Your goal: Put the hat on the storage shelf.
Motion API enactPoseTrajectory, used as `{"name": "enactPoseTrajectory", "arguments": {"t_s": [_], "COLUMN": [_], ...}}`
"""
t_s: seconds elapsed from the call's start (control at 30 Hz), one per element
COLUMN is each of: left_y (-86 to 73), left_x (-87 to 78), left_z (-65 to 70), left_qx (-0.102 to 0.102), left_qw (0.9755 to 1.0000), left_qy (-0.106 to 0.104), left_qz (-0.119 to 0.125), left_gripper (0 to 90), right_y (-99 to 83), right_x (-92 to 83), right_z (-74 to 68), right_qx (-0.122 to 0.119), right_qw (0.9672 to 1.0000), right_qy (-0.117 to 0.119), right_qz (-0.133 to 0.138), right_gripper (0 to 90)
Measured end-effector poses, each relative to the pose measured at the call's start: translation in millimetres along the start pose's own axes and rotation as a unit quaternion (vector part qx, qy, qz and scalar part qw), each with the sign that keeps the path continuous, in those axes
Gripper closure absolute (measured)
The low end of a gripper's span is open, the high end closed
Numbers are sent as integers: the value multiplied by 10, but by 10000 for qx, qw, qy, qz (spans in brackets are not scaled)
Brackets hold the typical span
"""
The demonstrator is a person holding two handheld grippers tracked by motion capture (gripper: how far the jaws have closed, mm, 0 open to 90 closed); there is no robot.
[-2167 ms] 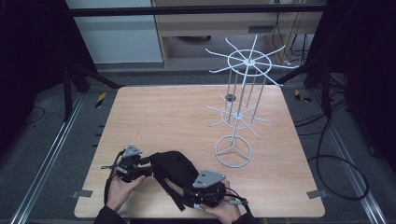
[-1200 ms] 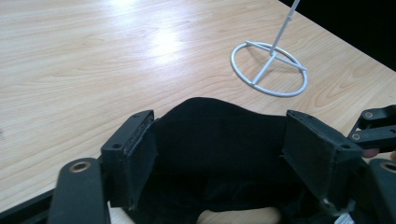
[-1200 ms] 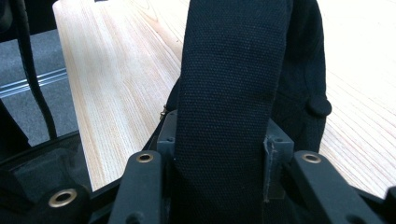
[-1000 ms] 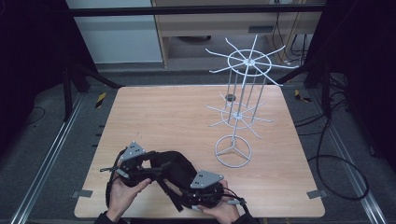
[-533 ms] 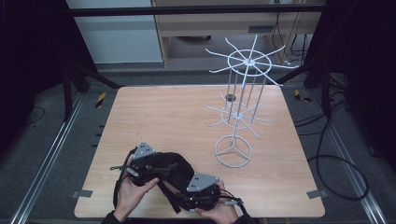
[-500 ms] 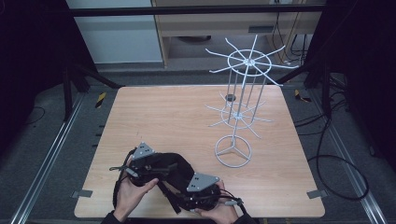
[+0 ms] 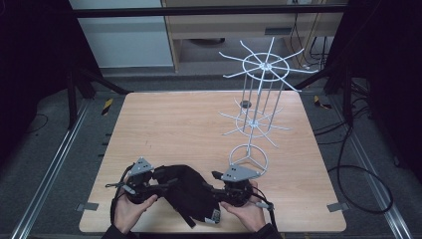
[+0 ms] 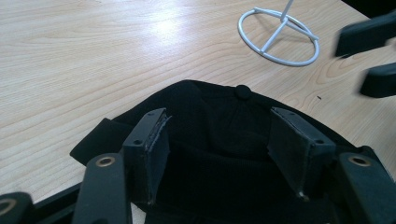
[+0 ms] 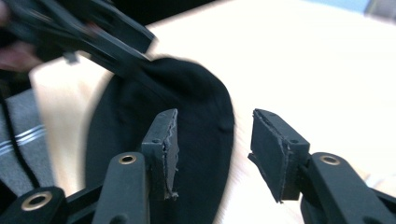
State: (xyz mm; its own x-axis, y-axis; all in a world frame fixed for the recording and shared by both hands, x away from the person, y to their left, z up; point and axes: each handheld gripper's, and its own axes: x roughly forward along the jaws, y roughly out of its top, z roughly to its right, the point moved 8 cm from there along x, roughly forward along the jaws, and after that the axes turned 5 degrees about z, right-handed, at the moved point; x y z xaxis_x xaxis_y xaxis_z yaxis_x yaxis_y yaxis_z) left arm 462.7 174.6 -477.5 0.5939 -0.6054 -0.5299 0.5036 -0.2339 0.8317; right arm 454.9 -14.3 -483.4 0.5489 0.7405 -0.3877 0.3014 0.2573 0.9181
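High view: black cap (image 7: 186, 191) lies on the counter (image 7: 199, 124) between my left gripper (image 7: 149, 183) and right gripper (image 7: 219, 188).
Left gripper view: my jaws, just narrowing, straddle the cap's rim unpressed.
Right gripper view: jaws apart, empty, cap beside them.

The high view is dim at its edges, with the tabletop (image 7: 199, 129) evenly lit from above and the surroundings nearly black. In the left gripper view a pale glare streaks the wood near the top, and the other gripper's fingers (image 8: 373, 56) smear with motion. The right gripper view is blurred (background blown out to white), its upper left corner smeared.
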Motion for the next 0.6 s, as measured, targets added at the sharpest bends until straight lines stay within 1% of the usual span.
{"name": "enactPoseTrajectory", "arguments": {"t_s": [0.03,0.1,0.17,0.2,0.23,0.33,0.37,0.4,0.43,0.47,0.5,0.53,0.57,0.6], "left_y": [0,-6,-10,-13,-13,-10,-7,-6,-3,-1,4,10,10,17], "left_x": [0,-6,-14,-18,-18,-21,-22,-22,-25,-28,-34,-43,-43,-52], "left_z": [0,-5,-11,-11,-11,-15,-18,-20,-24,-26,-28,-31,-31,-32], "left_qx": [0,-3,9,17,17,19,26,15,16,12,13,21,21,18], "left_qw": [10000,10000,10000,10000,10000,10000,10000,10000,10000,10000,10000,10000,10000,10000], "left_qy": [0,2,-3,-5,-5,7,13,13,18,23,26,25,25,26], "left_qz": [0,-5,-7,-10,-10,6,11,18,26,33,45,59,59,82], "left_gripper": [379,379,379,380,380,379,378,377,373,370,371,370,370,370], "right_y": [0,-127,-239,-320,-320,-402,-423,-450,-465,-458,-436,-398,-398,-352], "right_x": [0,99,181,244,244,316,337,362,386,392,381,366,366,353], "right_z": [0,40,49,49,49,49,45,48,41,43,41,41,41,43], "right_qx": [0,92,187,255,255,388,437,435,507,514,541,523,523,446], "right_qw": [10000,9996,9986,9975,9975,9956,9949,9941,9932,9932,9932,9939,9939,9950], "right_qy": [0,-61,-36,-14,-14,58,82,81,142,160,173,169,169,128], "right_qz": [0,-271,-488,-652,-652,-851,-909,-992,-1036,-1034,-1015,-954,-954,-884], "right_gripper": [513,513,516,522,522,565,602,645,736,808,861,877,877,882]}}
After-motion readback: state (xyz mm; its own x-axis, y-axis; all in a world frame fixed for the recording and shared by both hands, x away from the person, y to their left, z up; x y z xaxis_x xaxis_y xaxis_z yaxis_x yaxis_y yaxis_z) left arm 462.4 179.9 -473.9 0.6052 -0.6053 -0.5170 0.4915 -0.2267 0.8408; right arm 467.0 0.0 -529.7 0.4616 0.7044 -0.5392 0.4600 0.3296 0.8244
